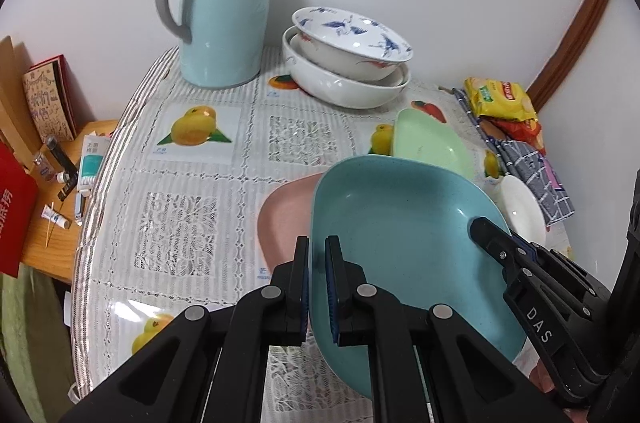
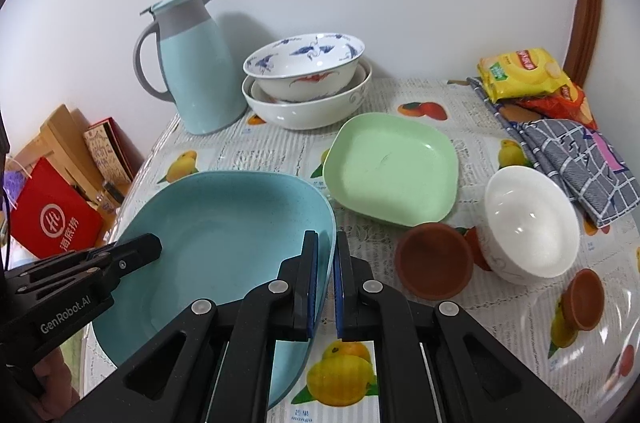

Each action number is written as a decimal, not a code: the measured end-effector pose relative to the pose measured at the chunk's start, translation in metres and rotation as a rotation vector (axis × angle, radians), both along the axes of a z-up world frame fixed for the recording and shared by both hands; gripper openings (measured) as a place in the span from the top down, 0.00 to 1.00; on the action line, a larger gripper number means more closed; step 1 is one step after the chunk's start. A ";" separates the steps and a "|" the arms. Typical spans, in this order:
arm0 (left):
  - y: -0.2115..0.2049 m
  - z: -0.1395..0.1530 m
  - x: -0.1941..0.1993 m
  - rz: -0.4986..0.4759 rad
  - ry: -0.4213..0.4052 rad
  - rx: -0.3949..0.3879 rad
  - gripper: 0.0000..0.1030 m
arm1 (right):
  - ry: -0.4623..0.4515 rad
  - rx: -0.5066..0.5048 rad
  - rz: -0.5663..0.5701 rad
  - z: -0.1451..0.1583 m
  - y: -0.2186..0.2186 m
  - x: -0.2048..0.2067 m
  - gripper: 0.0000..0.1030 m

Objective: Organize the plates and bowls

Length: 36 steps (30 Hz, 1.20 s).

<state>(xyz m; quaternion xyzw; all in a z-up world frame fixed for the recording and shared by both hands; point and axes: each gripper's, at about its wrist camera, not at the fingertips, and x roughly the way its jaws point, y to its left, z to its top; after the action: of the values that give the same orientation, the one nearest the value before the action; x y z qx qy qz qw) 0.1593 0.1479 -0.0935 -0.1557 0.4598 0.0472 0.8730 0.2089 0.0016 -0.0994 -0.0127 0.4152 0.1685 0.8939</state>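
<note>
We see only part of the pink plate (image 1: pixel 280 219), because the blue plate (image 1: pixel 400 235) covers its right side above the table (image 1: pixel 192 191). Our left gripper (image 1: pixel 317 287) pinches the blue plate's left rim with narrow jaws, and our right gripper (image 2: pixel 326 287) clamps its right rim the same way, both reaching forward.

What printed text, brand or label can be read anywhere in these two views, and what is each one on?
"DAS": right gripper, on its arm.
"GenRobot.AI": left gripper, on its arm.
"mango": tablecloth, under the fruit picture.
Red bag: white Chinese characters, not clearly readable.
Yellow snack packet, white tube box, patterned card: print too small or blurred.
</note>
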 end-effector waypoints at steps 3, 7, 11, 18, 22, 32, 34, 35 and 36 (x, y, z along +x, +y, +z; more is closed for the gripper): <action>0.005 -0.011 0.002 0.015 0.019 -0.010 0.92 | 0.014 -0.009 0.018 -0.009 0.007 0.006 0.93; 0.012 -0.026 0.004 0.034 0.048 -0.030 0.92 | 0.035 -0.028 0.048 -0.023 0.015 0.013 0.93; 0.015 -0.041 0.008 0.046 0.072 -0.037 0.92 | 0.057 -0.049 0.065 -0.036 0.021 0.020 0.93; 0.015 -0.053 0.015 0.043 0.087 -0.047 0.92 | 0.061 -0.078 0.096 -0.049 0.026 0.036 0.94; 0.013 -0.058 0.019 0.038 0.094 -0.042 0.92 | 0.050 -0.086 0.120 -0.050 0.028 0.046 0.94; 0.014 -0.061 0.021 0.050 0.087 -0.024 0.92 | 0.035 -0.102 0.185 -0.059 0.041 0.064 0.91; 0.013 -0.059 0.020 0.051 0.082 -0.019 0.91 | 0.049 -0.102 0.202 -0.060 0.043 0.067 0.86; 0.013 -0.058 0.019 0.051 0.085 -0.017 0.91 | 0.048 -0.107 0.208 -0.061 0.044 0.067 0.85; 0.013 -0.058 0.018 0.049 0.087 -0.016 0.91 | 0.042 -0.111 0.210 -0.061 0.045 0.066 0.85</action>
<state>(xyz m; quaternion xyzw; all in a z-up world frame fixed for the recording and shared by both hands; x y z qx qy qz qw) 0.1776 0.1609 -0.1512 -0.1716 0.4937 0.0718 0.8495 0.2751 0.0463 -0.1603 -0.1019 0.4387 0.2381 0.8605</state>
